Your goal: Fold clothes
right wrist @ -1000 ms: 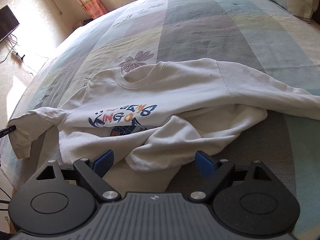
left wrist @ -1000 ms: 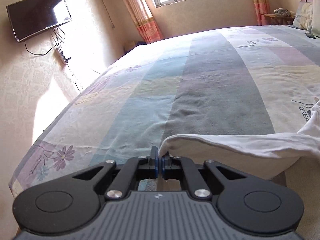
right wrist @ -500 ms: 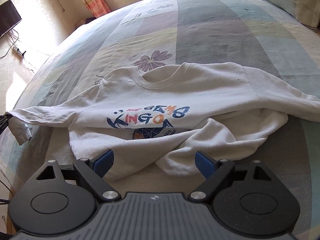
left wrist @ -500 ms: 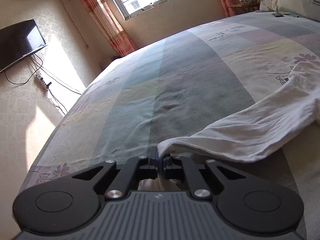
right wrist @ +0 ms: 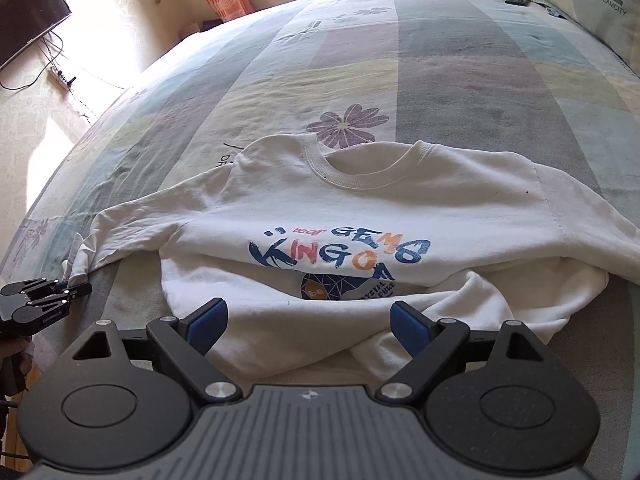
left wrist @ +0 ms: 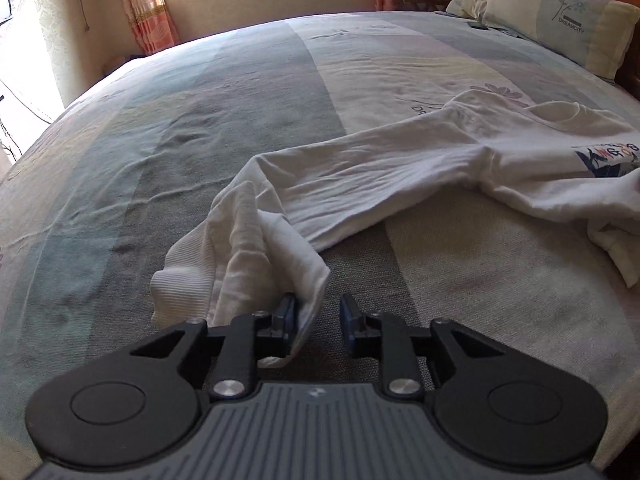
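Cuff (left wrist: 188, 284) of the sweatshirt's sleeve (left wrist: 360, 168) lies bunched on the bedspread (left wrist: 200, 100), its edge draped against one pad of the left gripper (left wrist: 316, 322), whose jaws stand slightly apart and clamp nothing. Rightward, the white sweatshirt (right wrist: 380, 208) lies face up on the bed, collar away from the camera, its hem rumpled just ahead of the right gripper (right wrist: 310, 326). That gripper's jaws are wide apart and hold nothing. Pillows (left wrist: 560, 20) sit at far right.
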Action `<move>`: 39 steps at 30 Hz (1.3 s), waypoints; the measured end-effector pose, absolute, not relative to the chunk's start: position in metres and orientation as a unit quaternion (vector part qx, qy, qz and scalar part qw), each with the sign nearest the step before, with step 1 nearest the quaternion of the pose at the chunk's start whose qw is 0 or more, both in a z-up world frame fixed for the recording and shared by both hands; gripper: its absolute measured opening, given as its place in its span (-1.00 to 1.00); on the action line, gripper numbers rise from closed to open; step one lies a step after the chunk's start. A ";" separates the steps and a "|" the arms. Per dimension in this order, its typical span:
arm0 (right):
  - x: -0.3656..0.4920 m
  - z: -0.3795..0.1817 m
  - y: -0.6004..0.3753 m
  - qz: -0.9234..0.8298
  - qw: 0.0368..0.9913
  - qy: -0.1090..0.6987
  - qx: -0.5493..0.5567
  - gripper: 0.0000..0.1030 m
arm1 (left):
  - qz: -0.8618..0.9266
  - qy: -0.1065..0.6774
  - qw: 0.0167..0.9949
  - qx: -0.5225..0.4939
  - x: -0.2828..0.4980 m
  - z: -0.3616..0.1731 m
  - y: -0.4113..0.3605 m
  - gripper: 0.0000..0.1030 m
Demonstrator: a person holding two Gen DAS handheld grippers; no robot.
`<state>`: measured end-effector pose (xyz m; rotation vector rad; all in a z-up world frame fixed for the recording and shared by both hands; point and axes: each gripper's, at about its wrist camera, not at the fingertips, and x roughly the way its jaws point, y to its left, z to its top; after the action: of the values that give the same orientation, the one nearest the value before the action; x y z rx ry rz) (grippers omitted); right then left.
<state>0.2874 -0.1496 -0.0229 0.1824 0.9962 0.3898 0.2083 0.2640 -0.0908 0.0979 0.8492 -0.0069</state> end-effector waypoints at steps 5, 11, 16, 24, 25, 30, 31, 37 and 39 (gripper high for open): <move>0.286 -0.025 -0.157 0.178 0.856 0.476 0.096 0.79 | -0.004 0.403 0.914 -0.050 0.186 -0.077 0.283 -0.23; 0.286 -0.028 -0.157 0.175 0.854 0.481 0.098 0.79 | 0.039 0.319 0.887 -0.333 0.165 -0.087 0.356 -0.12; 0.286 -0.027 -0.153 0.177 0.853 0.483 0.090 0.79 | 0.085 0.303 0.841 -0.439 0.173 -0.123 0.395 -0.13; 0.283 -0.024 -0.156 0.160 0.856 0.483 0.089 0.80 | 0.137 0.291 0.853 -0.411 0.198 -0.120 0.402 -0.66; 0.283 -0.025 -0.157 0.158 0.856 0.484 0.089 0.80 | 0.143 0.289 0.855 -0.406 0.201 -0.119 0.403 -0.83; 0.284 -0.024 -0.156 0.155 0.856 0.485 0.088 0.80 | 0.188 0.259 0.869 -0.377 0.205 -0.101 0.412 -0.85; 0.284 -0.024 -0.156 0.155 0.856 0.485 0.087 0.80 | 0.201 0.249 0.875 -0.364 0.202 -0.092 0.417 -0.85; 0.287 -0.025 -0.152 0.154 0.856 0.486 0.084 0.80 | 0.275 0.226 0.889 -0.290 0.183 -0.058 0.433 -0.85; 0.288 -0.024 -0.150 0.154 0.856 0.486 0.083 0.80 | 0.302 0.228 0.887 -0.263 0.179 -0.052 0.433 -0.85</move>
<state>0.2882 -0.1500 -0.0244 0.1737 1.0213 0.3243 0.1794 0.4325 -0.0523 -0.5473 0.4745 0.6285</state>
